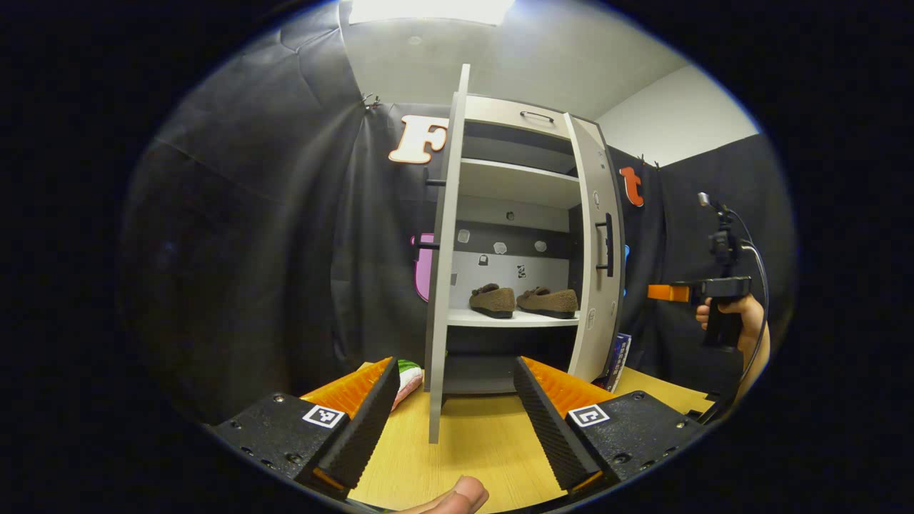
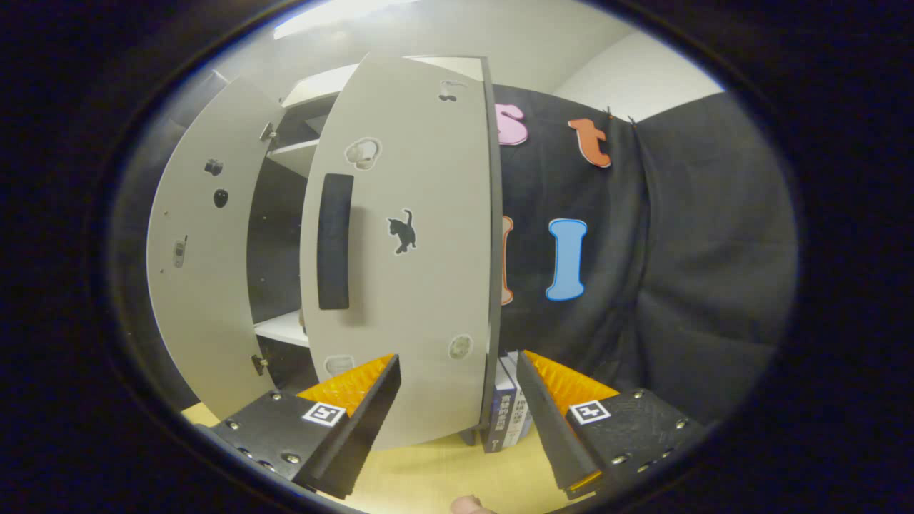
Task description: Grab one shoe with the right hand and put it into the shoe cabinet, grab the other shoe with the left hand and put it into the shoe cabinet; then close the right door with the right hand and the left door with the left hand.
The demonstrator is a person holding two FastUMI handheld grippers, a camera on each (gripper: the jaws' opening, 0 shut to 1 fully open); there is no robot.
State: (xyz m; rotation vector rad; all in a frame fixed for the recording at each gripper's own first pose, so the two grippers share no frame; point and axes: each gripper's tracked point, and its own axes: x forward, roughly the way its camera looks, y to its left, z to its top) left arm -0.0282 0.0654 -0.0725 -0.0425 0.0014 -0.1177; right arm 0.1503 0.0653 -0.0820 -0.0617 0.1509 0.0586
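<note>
No word or number can be read anywhere. The plainest signs are the square black-and-white coded marker tags: two on the left gripper (image 1: 455, 368), one on each finger block (image 1: 323, 416) (image 1: 587, 415), and two more placed the same way on the right gripper (image 2: 458, 360) (image 2: 320, 413) (image 2: 588, 411). The pale grey right door of the shoe cabinet (image 2: 428, 321) carries a small black cat-silhouette sticker (image 2: 403, 231) beside its dark handle, along with a few pale round stickers too blurred to make out. The blue-and-white book spines (image 2: 503, 417) standing just beside that door bear print, but it is too small to read.
</note>
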